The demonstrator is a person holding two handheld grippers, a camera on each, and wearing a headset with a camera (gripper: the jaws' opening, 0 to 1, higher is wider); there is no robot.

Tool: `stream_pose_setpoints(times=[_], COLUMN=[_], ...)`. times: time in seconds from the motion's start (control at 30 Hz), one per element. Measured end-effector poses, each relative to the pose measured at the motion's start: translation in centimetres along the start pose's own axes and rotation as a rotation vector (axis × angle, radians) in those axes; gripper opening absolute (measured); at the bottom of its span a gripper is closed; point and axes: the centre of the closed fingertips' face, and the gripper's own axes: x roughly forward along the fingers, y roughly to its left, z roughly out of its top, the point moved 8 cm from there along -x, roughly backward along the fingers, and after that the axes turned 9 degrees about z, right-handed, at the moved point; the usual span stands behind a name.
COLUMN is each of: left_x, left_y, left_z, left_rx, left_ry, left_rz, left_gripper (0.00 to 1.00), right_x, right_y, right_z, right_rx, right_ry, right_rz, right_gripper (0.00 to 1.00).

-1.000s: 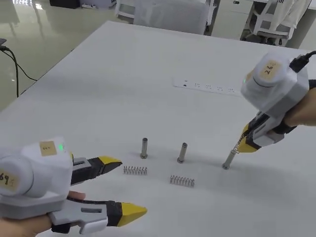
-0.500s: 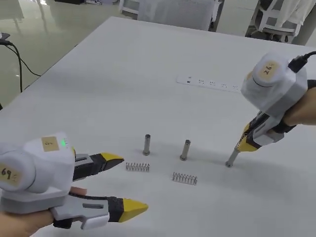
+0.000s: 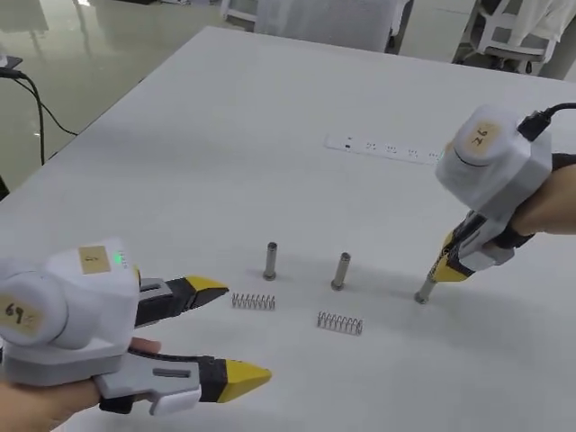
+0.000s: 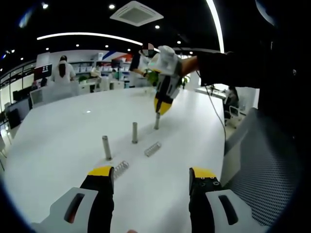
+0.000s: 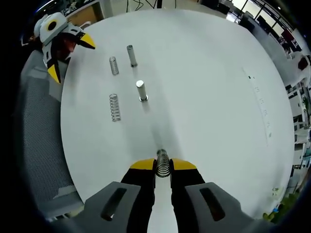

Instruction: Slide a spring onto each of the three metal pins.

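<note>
Three short metal pins stand upright in a row on the white table: left pin (image 3: 271,260), middle pin (image 3: 341,270), right pin (image 3: 424,290). My right gripper (image 3: 447,267) is shut on a spring (image 5: 163,162), held right over the right pin's top; the pin is hidden behind the spring in the right gripper view. Two loose springs lie flat in front of the pins: one spring (image 3: 253,301) near the left pin, another spring (image 3: 340,323) near the middle pin. My left gripper (image 3: 227,331) stands open at the near left, nothing between its fingers (image 4: 103,174).
A white power strip (image 3: 385,149) lies farther back on the table. The table's near edge and a grey mesh chair (image 4: 272,160) are beside my left gripper. Office chairs (image 3: 324,18) stand beyond the far edge.
The head camera has shifted slightly. My right gripper with the spring has sunk a little closer onto the right pin. The left gripper holds about the same place.
</note>
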Motion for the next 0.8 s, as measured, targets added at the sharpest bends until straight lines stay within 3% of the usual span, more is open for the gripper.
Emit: stream_pose_setpoints(times=[0.43,0.8], left_x=[0.1,0.1], left_y=[0.1,0.1], left_z=[-0.1,-0.2], left_rx=[-0.002,0.0], left_ry=[0.002,0.005], left_rz=[-0.002,-0.005], left_gripper=[0.57,0.57], right_x=[1.8,2.7], right_y=[-0.2,0.4], right_z=[-0.3,1.0], right_rx=[0.029,0.012], right_ry=[0.007,0.006], right_rz=[0.014,0.02], right_gripper=[0.08,0.08])
